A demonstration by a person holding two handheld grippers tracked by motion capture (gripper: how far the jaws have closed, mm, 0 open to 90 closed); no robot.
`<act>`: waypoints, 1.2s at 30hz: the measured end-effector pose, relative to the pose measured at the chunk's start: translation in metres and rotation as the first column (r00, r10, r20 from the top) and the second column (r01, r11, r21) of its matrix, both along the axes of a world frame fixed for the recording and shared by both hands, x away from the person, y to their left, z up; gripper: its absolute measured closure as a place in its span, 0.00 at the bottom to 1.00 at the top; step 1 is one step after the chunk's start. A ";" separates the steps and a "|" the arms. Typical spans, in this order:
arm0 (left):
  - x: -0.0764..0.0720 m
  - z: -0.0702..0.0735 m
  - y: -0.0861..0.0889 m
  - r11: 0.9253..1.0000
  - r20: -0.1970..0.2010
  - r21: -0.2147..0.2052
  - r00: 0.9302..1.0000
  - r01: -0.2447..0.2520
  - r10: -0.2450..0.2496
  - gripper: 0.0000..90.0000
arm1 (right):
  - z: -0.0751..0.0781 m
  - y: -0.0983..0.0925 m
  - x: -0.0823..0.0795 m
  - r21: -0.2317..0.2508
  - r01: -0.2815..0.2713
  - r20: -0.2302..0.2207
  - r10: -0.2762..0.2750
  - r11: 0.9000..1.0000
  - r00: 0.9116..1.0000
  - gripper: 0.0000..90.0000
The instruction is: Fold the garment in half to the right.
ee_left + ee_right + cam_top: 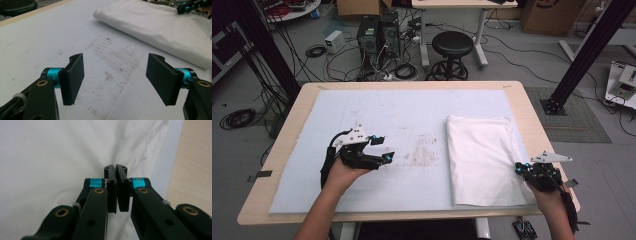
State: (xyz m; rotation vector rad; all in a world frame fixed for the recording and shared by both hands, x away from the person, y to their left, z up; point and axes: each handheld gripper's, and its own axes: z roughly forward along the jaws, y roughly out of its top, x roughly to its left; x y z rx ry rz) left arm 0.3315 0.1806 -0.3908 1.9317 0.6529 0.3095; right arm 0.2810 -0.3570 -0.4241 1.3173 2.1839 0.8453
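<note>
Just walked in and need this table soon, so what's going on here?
A person is working on a folded white cloth with a hand-held gripper in each hand. It lies on the right part of a pale blue mat on the table. The right gripper is shut at the cloth's right edge; whether it pinches fabric is unclear. The left gripper is open above bare, stained mat, apart from the cloth.

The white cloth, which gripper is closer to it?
The right gripper: it sits at the folded white cloth, over its right edge, jaws shut. The left gripper hovers open above the blue mat, off to the cloth's left.
</note>
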 end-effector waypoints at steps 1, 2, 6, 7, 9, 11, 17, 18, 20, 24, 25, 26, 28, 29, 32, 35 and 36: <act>0.000 0.000 0.000 1.000 -0.003 0.001 1.000 -0.002 0.002 0.34 | -0.003 0.001 0.001 -0.019 -0.004 -0.006 0.004 1.000 1.000 0.98; 0.000 0.000 0.001 1.000 -0.003 0.000 1.000 0.000 0.000 0.34 | -0.008 0.002 0.003 -0.032 -0.006 -0.020 0.005 0.999 1.000 0.98; 0.000 0.001 0.004 1.000 0.002 -0.008 1.000 -0.010 0.010 0.34 | -0.016 -0.001 0.005 0.002 0.005 -0.012 -0.005 1.000 1.000 0.91; 0.000 0.002 0.005 1.000 0.003 -0.010 1.000 -0.010 0.010 0.34 | -0.011 -0.002 0.006 0.018 0.030 0.000 -0.030 0.999 1.000 0.83; 0.001 0.002 0.006 1.000 0.004 -0.010 1.000 -0.014 0.014 0.34 | -0.003 -0.004 0.007 0.032 0.042 0.026 -0.042 0.999 0.999 0.79; 0.001 0.003 0.006 1.000 0.006 -0.012 1.000 -0.018 0.018 0.34 | 0.006 -0.004 0.010 0.048 0.055 0.056 -0.058 0.997 0.997 0.71; 0.001 0.004 0.008 1.000 0.013 -0.011 1.000 -0.019 0.019 0.34 | 0.019 0.002 0.027 0.071 0.057 0.100 -0.064 0.996 0.993 0.64; 0.001 0.004 0.008 1.000 0.014 -0.012 1.000 -0.019 0.019 0.34 | 0.020 0.004 0.031 0.076 0.060 0.107 -0.068 0.995 0.992 0.62; 0.001 0.004 0.008 1.000 0.015 -0.012 1.000 -0.017 0.017 0.34 | 0.021 0.008 0.041 0.079 0.052 0.121 -0.062 0.995 0.991 0.60; 0.003 0.003 0.008 1.000 0.014 -0.012 1.000 -0.018 0.018 0.34 | 0.021 0.017 0.072 0.083 0.055 0.135 -0.066 0.995 0.989 0.54; 0.003 0.003 0.008 1.000 0.015 -0.013 1.000 -0.016 0.016 0.34 | 0.020 0.018 0.080 0.087 0.058 0.141 -0.070 0.995 0.988 0.53; 0.003 0.003 0.008 1.000 0.016 -0.013 1.000 -0.018 0.018 0.34 | 0.019 0.019 0.088 0.093 0.075 0.138 -0.087 0.993 0.987 0.51; 0.003 0.003 0.009 1.000 0.016 -0.012 1.000 -0.021 0.021 0.34 | 0.018 0.019 0.097 0.099 0.090 0.129 -0.102 0.991 0.986 0.50; 0.004 0.003 0.010 1.000 0.016 -0.012 1.000 -0.023 0.023 0.34 | 0.014 0.018 0.114 0.124 0.117 0.111 -0.131 0.985 0.985 0.52; 0.004 0.002 0.012 1.000 0.017 -0.009 1.000 -0.025 0.025 0.34 | 0.009 0.018 0.134 0.093 0.139 0.090 -0.147 0.986 0.985 0.54; 0.005 0.001 0.013 1.000 0.014 -0.008 0.999 -0.029 0.029 0.34 | 0.005 0.018 0.144 0.091 0.146 0.078 -0.153 0.985 0.985 0.55; 0.006 0.000 0.013 0.999 0.011 -0.005 0.999 -0.031 0.031 0.34 | 0.000 0.018 0.153 0.073 0.171 0.064 -0.176 0.983 0.982 0.56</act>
